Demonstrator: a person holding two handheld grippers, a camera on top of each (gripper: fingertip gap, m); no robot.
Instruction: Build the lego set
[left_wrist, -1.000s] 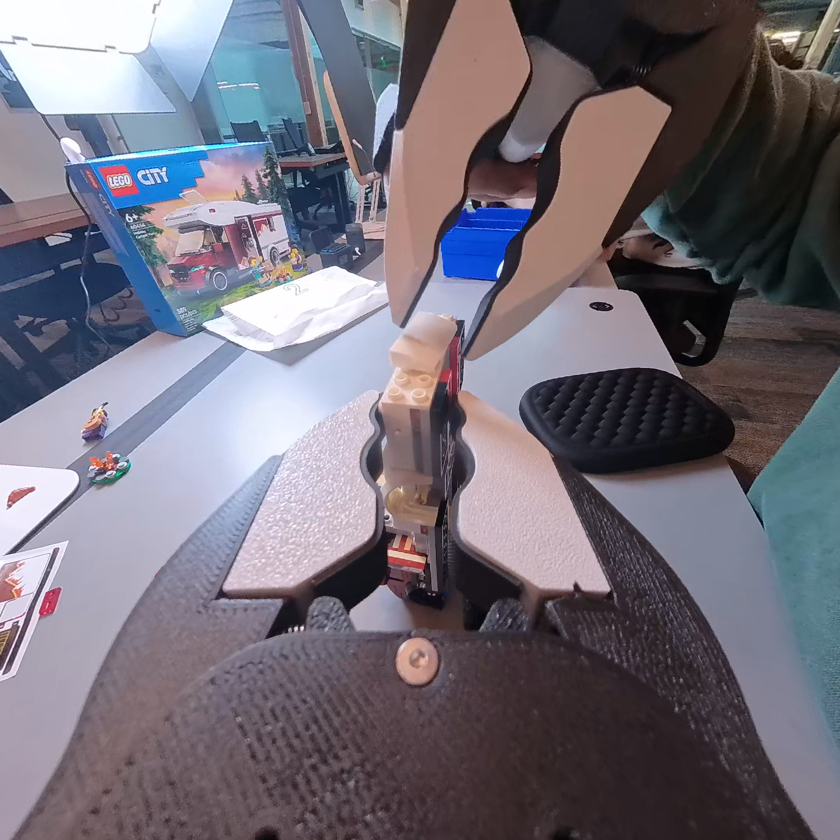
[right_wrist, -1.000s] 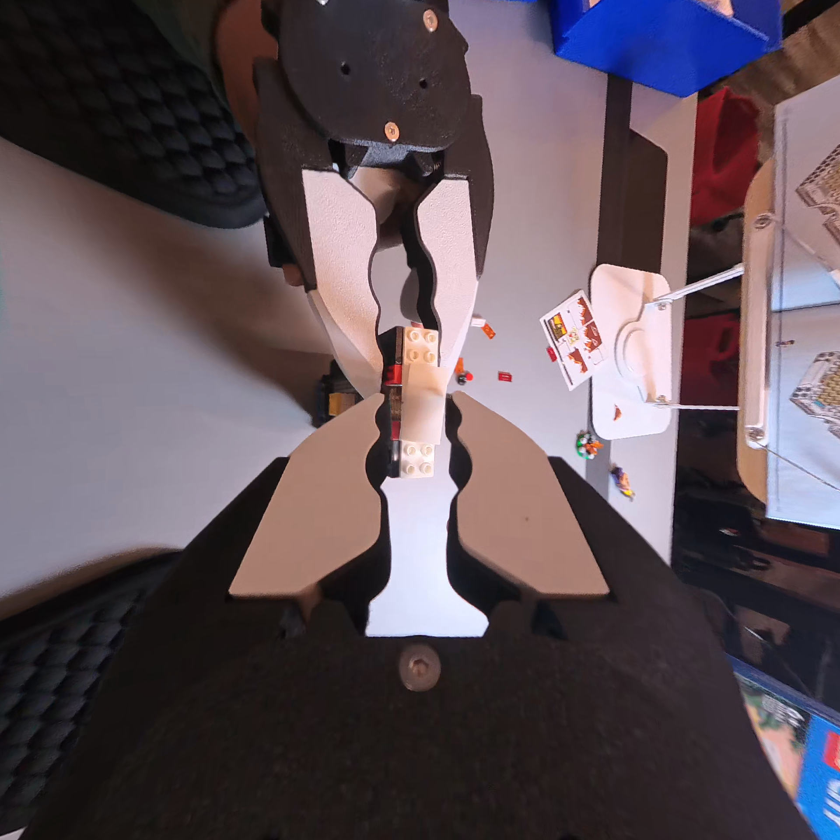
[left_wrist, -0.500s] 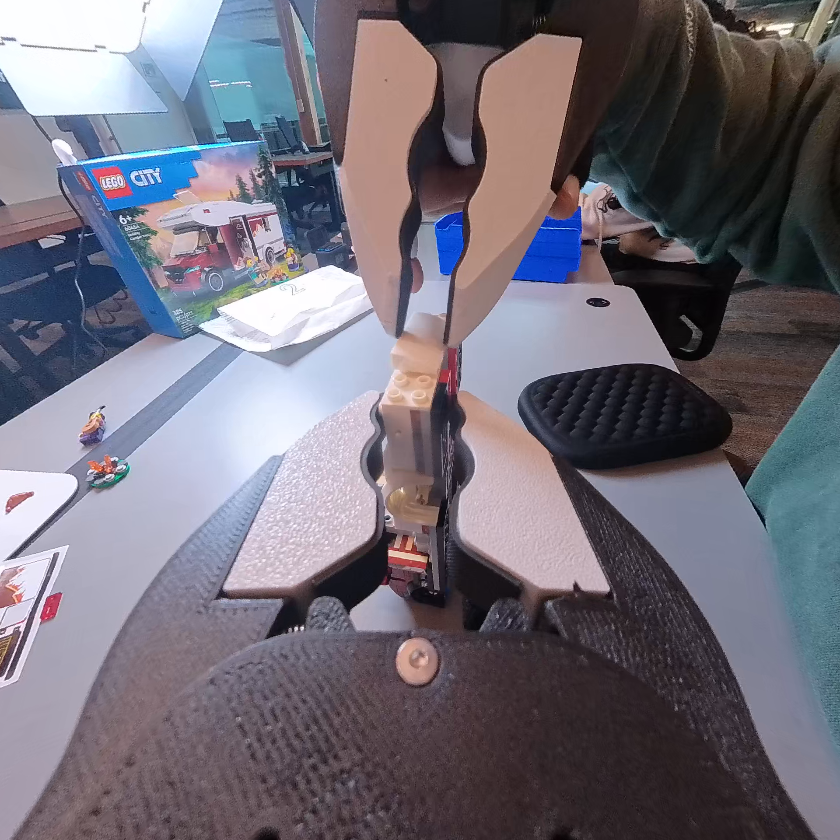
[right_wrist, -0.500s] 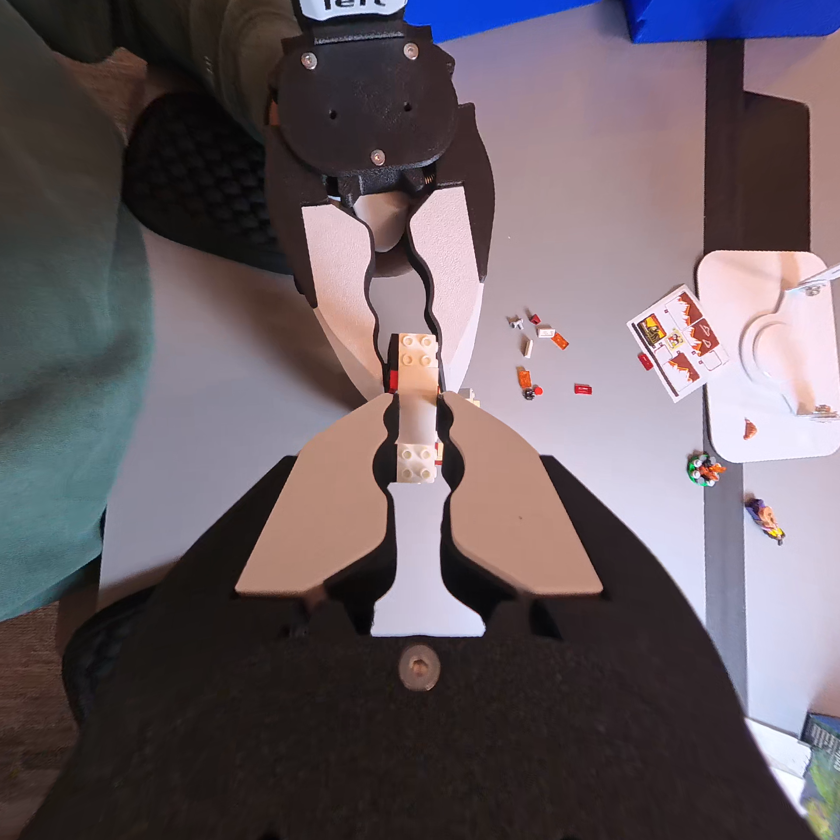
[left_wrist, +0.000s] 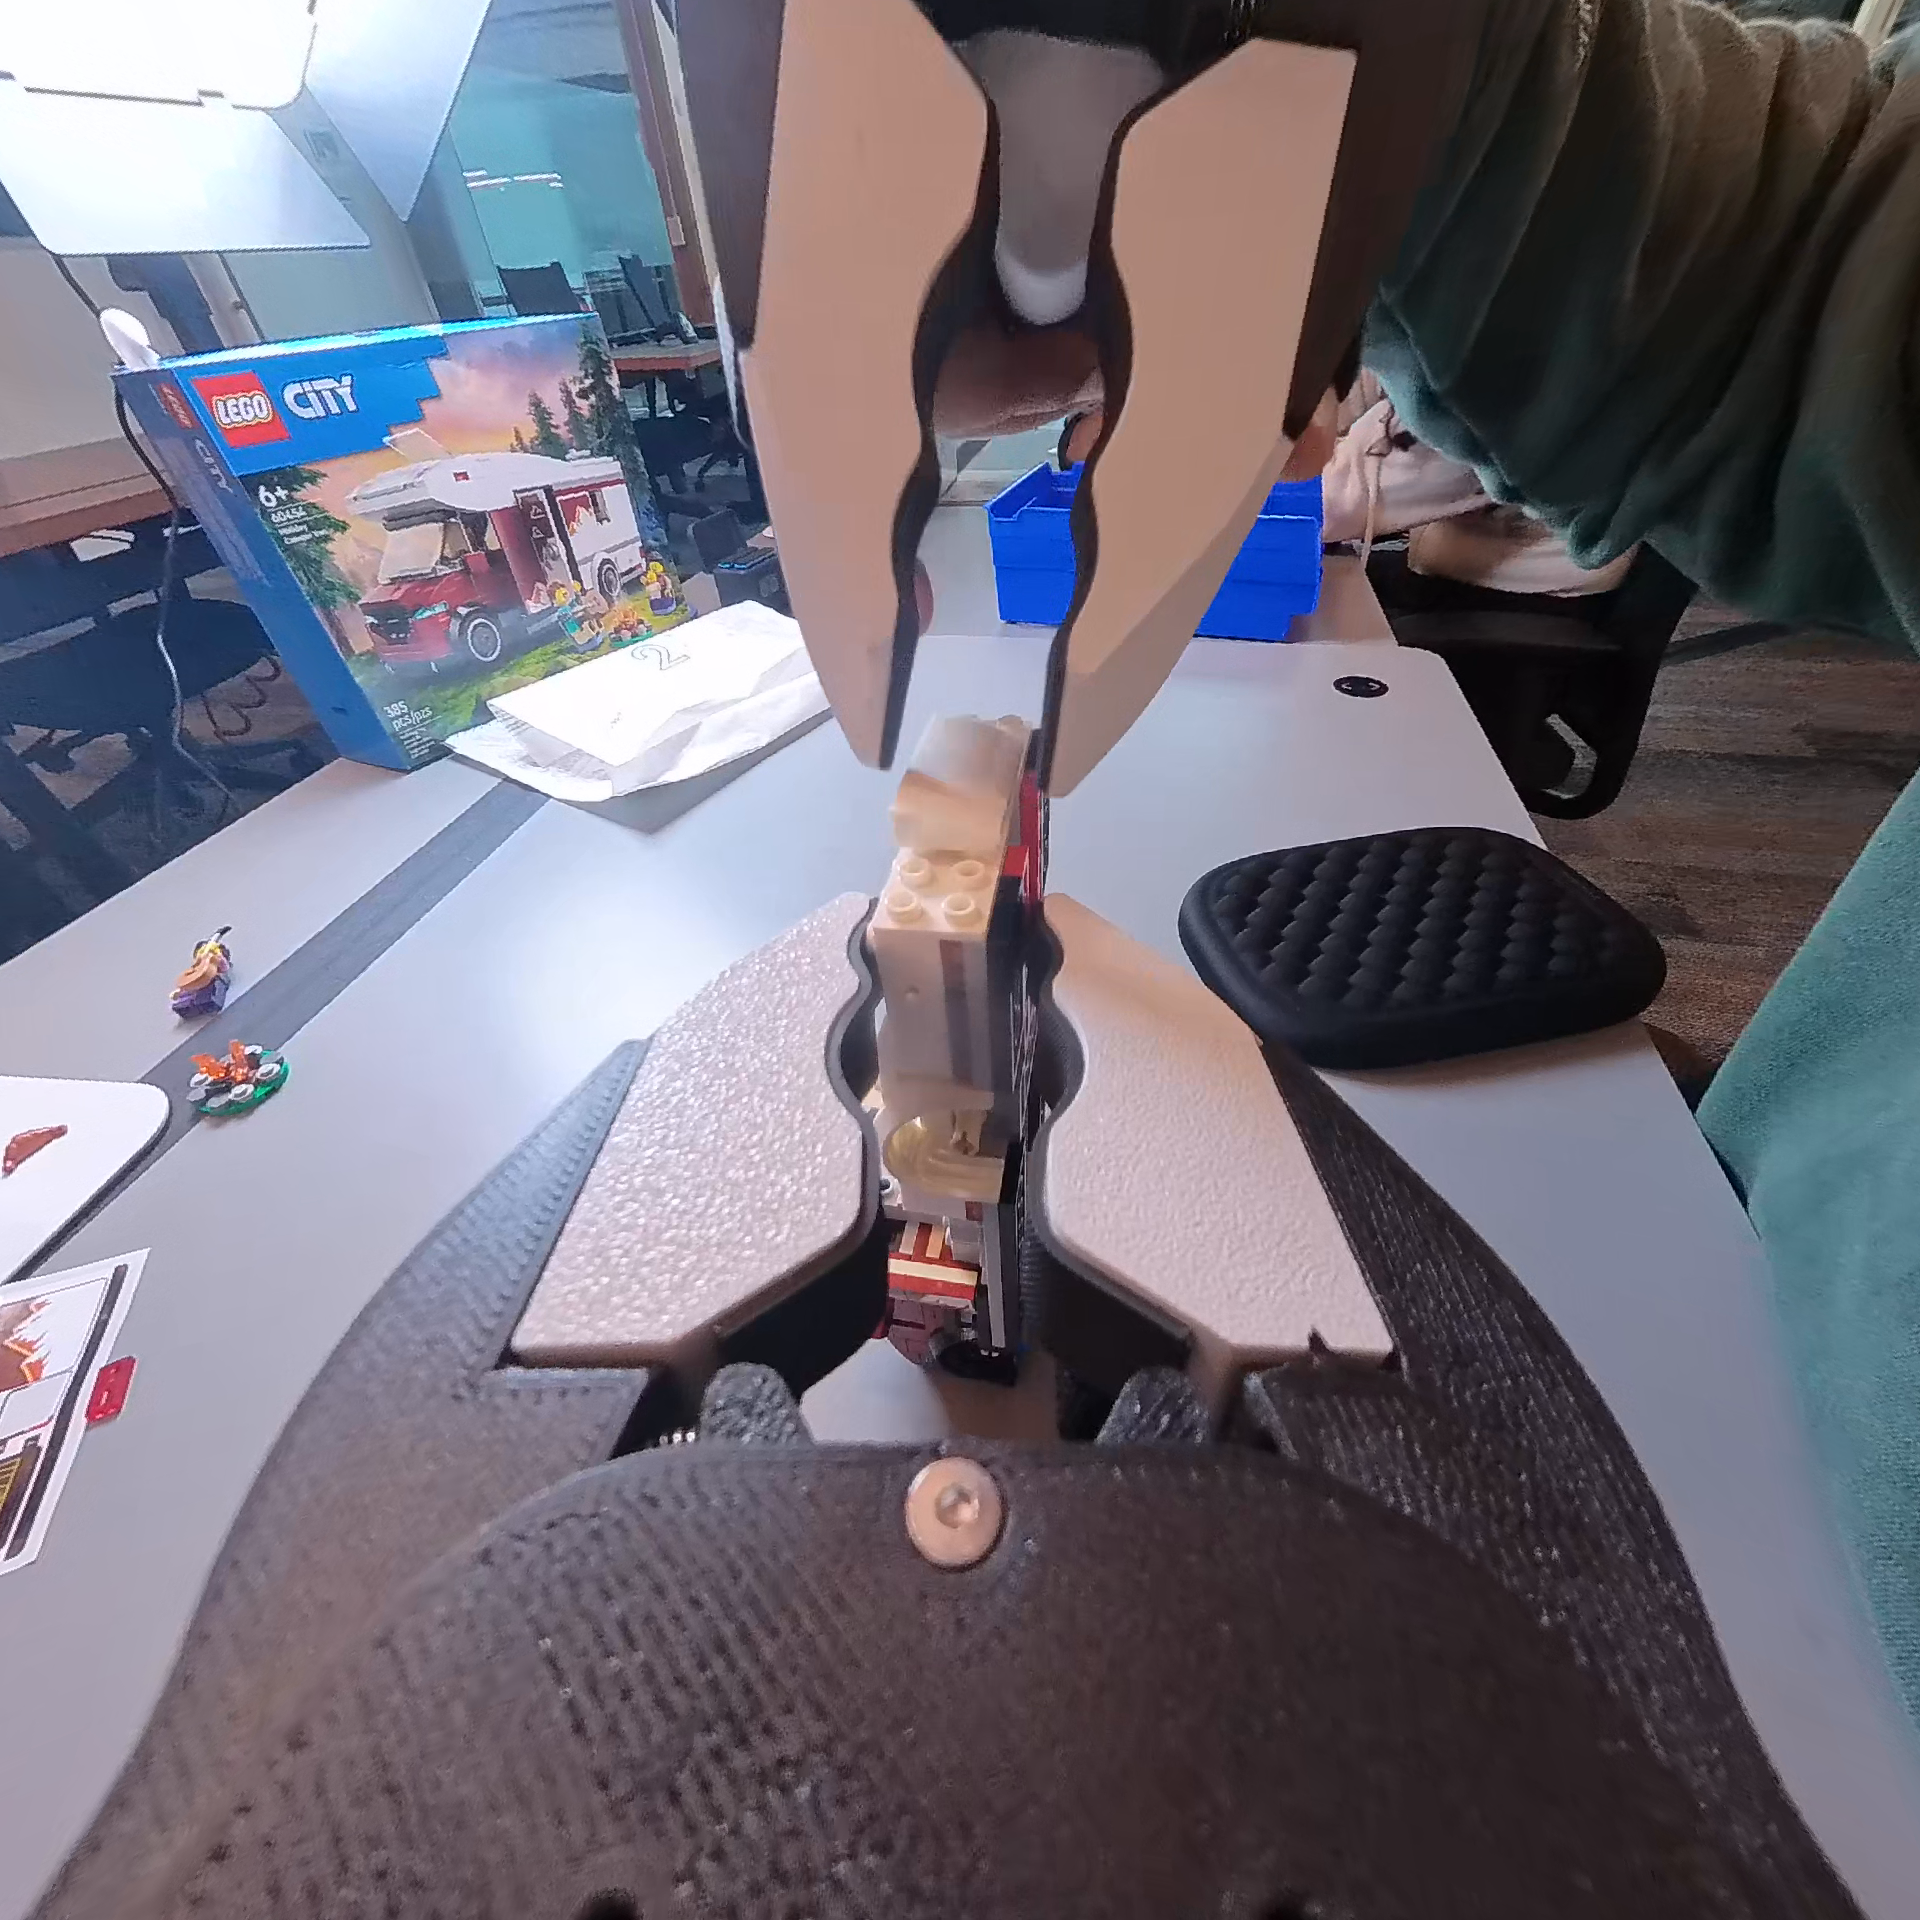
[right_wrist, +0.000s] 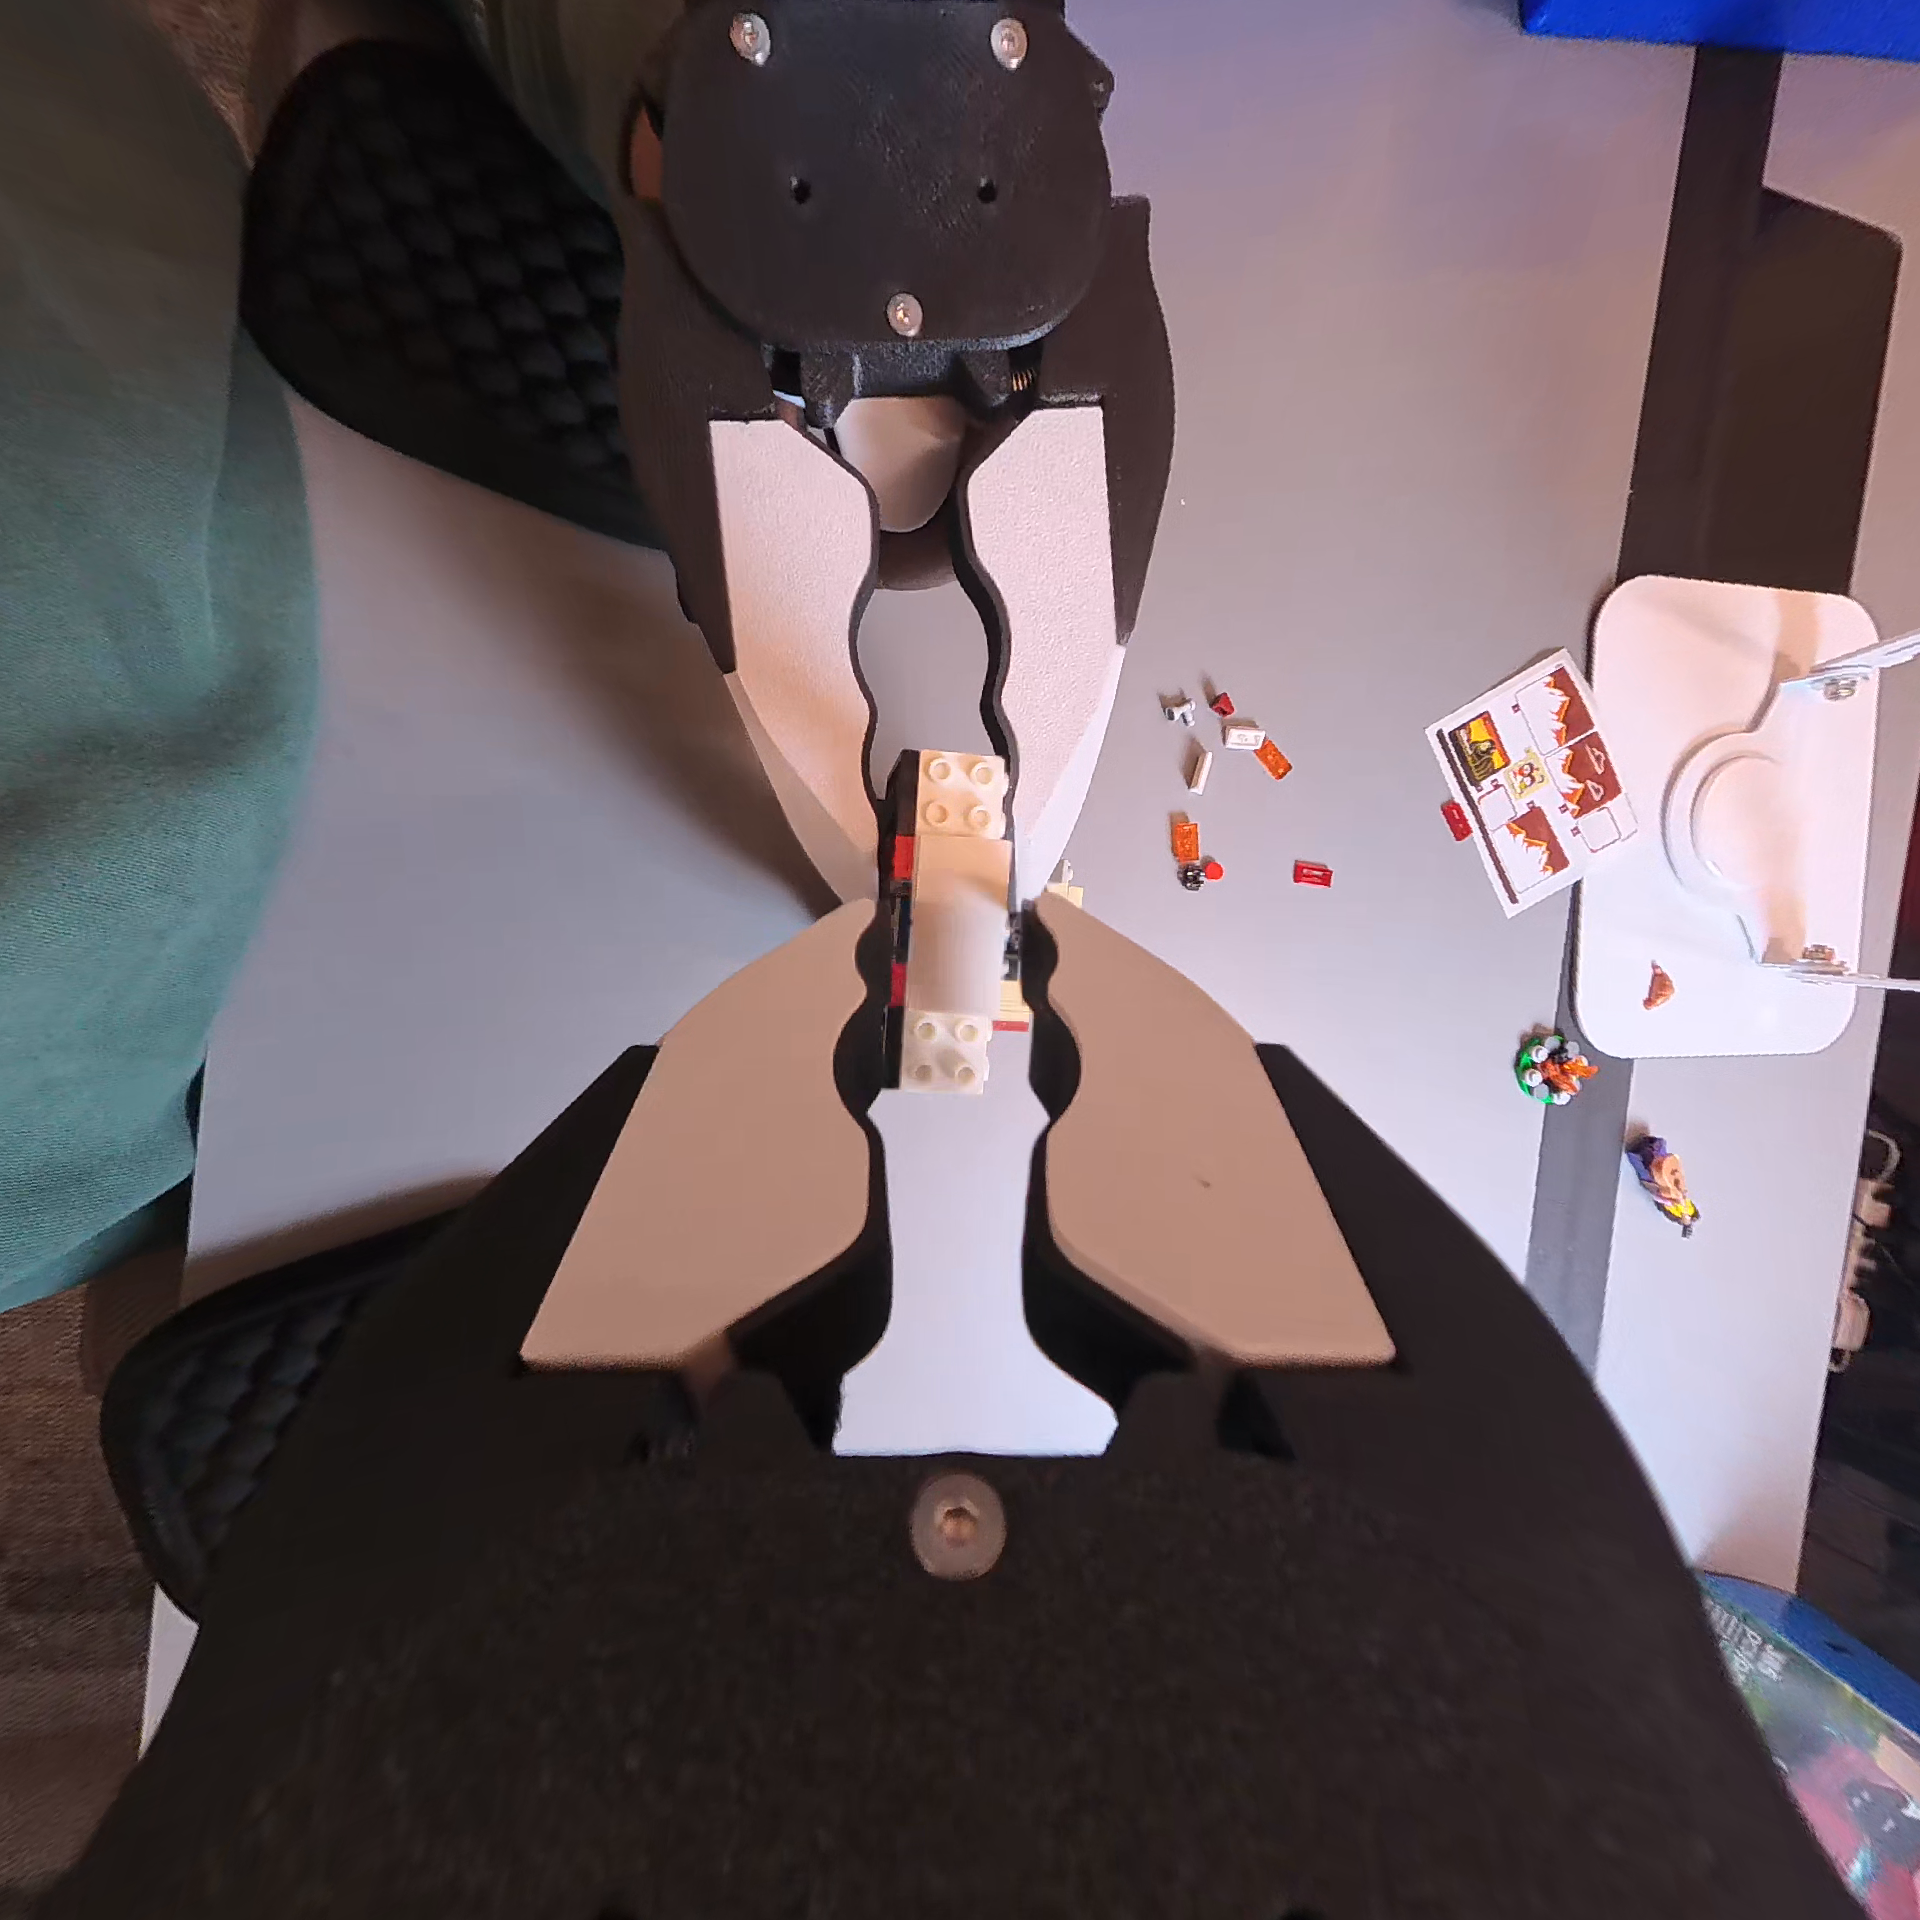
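A small lego assembly (left_wrist: 940, 997) of white, red and black bricks stands upright over the grey table (left_wrist: 520, 935). My left gripper (left_wrist: 956, 909) is shut on its lower body. A white sloped brick (left_wrist: 961, 769) sits at its top end. My right gripper (left_wrist: 966, 753) comes down from above, its tips straddling that brick with a small gap on one side. In the right wrist view the assembly (right_wrist: 951, 800) lies between my right gripper (right_wrist: 951, 906) and the left gripper (right_wrist: 940, 862), with the sloped brick (right_wrist: 956, 935) between my jaws, which stand slightly apart.
The lego box (left_wrist: 416, 520), a white paper bag (left_wrist: 665, 686) and a blue bin (left_wrist: 1039, 561) stand at the back. A black pad (left_wrist: 1423, 945) lies to the right. Loose small pieces (right_wrist: 1226, 790), a sticker sheet (right_wrist: 1527, 779), a white stand base (right_wrist: 1714, 997) and a campfire build (right_wrist: 1553, 1070) lie beside the grippers. My left and right fingertips are right by each other. The campfire build (right_wrist: 1553, 1070) is about 35 cm from both grippers' fingertips. The left camera catches it too, in the left wrist view (left_wrist: 242, 1073).
My right gripper swung over the assembly's top and closed on the white sloped brick, then its jaws widened a little. The left gripper kept holding the assembly still.
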